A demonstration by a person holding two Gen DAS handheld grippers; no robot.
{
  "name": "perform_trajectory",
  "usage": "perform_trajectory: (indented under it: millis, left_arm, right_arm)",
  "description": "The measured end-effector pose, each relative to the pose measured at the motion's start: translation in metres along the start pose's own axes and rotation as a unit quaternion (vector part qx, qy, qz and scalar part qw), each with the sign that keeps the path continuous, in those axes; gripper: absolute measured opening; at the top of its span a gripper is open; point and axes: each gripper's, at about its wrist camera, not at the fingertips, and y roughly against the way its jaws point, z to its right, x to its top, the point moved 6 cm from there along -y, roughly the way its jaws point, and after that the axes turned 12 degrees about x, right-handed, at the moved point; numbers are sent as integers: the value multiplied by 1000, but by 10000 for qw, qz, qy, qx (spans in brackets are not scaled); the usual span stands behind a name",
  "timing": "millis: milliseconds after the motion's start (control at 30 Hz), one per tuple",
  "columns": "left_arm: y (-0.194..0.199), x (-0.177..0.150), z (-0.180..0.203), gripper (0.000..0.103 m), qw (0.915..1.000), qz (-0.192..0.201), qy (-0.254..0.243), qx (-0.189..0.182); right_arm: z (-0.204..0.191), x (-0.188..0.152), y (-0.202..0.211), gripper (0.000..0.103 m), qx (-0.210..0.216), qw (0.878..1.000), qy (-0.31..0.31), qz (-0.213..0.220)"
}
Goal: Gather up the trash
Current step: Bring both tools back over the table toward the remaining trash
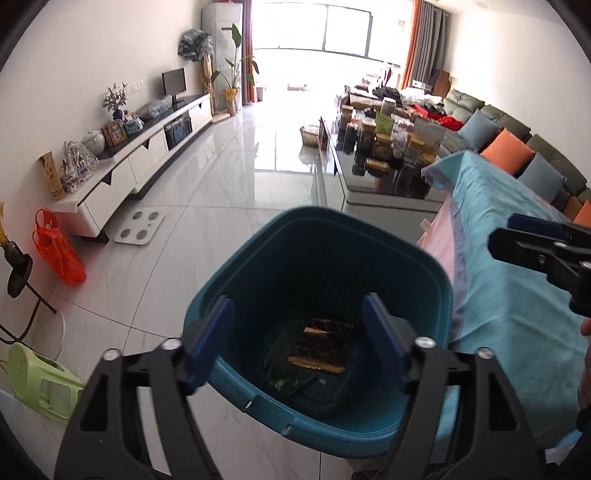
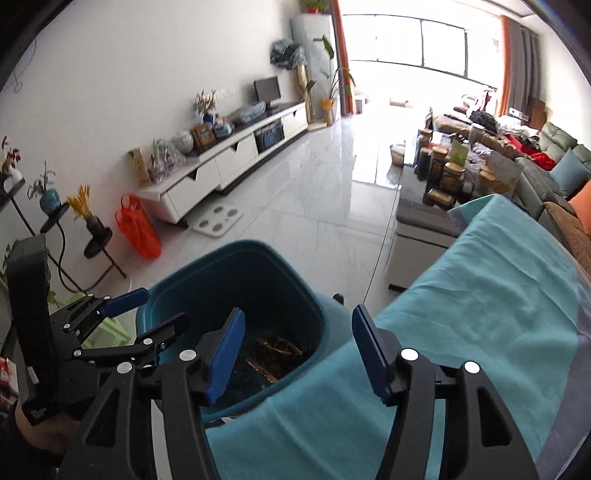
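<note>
Daylight blows out the window (image 1: 332,29), glaring off the floor (image 1: 236,177); fisheye-bent edges.

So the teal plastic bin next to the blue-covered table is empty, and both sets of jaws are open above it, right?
Not quite: the teal plastic bin is not empty. The left wrist view shows dark and gold wrappers lying at its bottom. The rest holds: it stands beside the blue-covered table, with the left gripper and right gripper open.

Bright window (image 1: 332,29) light floods a glossy white tiled floor (image 1: 221,177) between a low white TV cabinet (image 1: 147,158) and a green sofa (image 1: 517,125).
</note>
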Motion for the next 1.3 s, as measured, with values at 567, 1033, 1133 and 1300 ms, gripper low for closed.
perform_trajectory:
  millis: [567,1033,1133,1300]
  left_arm:
    - [130,11,36,98,9904,1099,538,-645]
    - [182,-20,172,98,9749,1236,-178,-1845]
    - [190,-29,199,98,9705,1279,-329,-2018]
    - [195,-43,233,98,9650,1183,-576,-2267]
  right_arm:
    - [30,-50,133,94,-412,9884,-227,1442]
    - [70,-142,224,96,-1706,9644,-460,1967]
    - [83,-164,239,96,-1996,9581,-637,1954]
    - [107,-196,271,96,-2467,9423,-1016,2023]
